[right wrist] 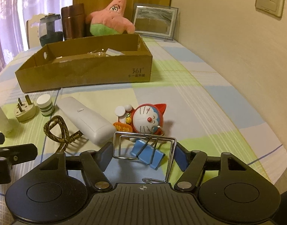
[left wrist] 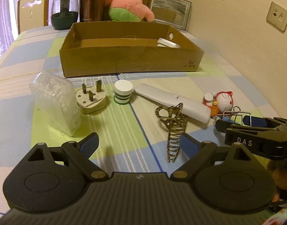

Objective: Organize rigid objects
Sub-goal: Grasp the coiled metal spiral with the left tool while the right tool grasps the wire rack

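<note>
An open cardboard box [left wrist: 132,60] [right wrist: 83,75] stands at the back of the table with a white item [left wrist: 167,43] inside. In front lie a white plug [left wrist: 91,98] [right wrist: 24,110], a green-striped white cap [left wrist: 123,92] [right wrist: 45,103], a white remote [left wrist: 173,101] [right wrist: 85,120], a leopard hair claw [left wrist: 174,131] [right wrist: 59,131], a red cat figurine [left wrist: 221,101] [right wrist: 145,120] and a blue binder clip [right wrist: 149,154]. My left gripper [left wrist: 137,145] is open above the cloth beside the hair claw. My right gripper [right wrist: 143,154] is closed against the wire handles [right wrist: 143,138] of the binder clip.
A clear plastic bag [left wrist: 55,105] lies at the left. Behind the box stand a pink star plush [left wrist: 130,5], a brown flask [left wrist: 91,1], a dark jar [left wrist: 64,11] and a picture frame [left wrist: 169,11]. The wall is at the right.
</note>
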